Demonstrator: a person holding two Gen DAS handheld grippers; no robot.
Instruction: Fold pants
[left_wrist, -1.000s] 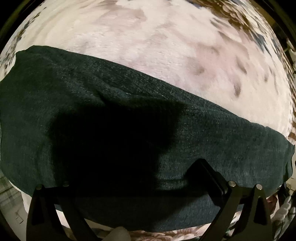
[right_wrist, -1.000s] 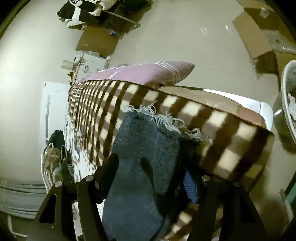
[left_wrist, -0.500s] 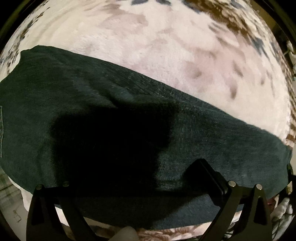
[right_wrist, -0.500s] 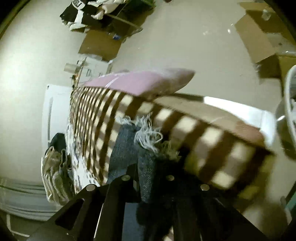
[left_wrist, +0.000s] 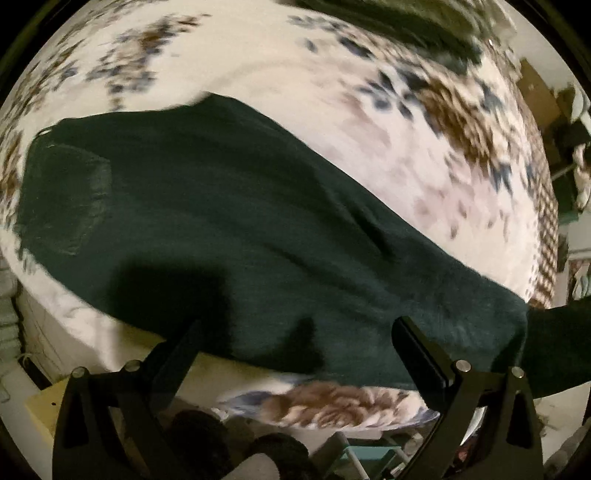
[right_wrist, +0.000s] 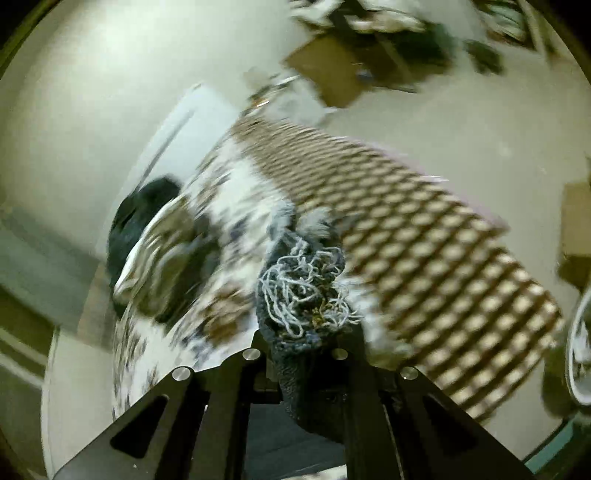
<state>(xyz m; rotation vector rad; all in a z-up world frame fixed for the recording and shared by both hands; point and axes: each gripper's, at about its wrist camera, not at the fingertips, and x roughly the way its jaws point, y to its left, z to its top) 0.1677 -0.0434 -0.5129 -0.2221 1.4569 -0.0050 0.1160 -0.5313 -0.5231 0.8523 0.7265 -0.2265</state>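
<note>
The dark denim pants lie across the patterned white blanket on the bed, with a back pocket at the far left. My left gripper is open and hovers over the pants' near edge, holding nothing. My right gripper is shut on the frayed leg hem of the pants, lifted above the bed.
A brown-and-cream checked blanket covers the far end of the bed. A pile of clothes sits at the bed's left edge. Cardboard lies on the floor beyond. The bed's near edge is below my left gripper.
My right gripper closed on the frayed hem and lifted it, swinging over the bed. My left gripper pulled back and up, so more of the pants and the bed's edge show.
</note>
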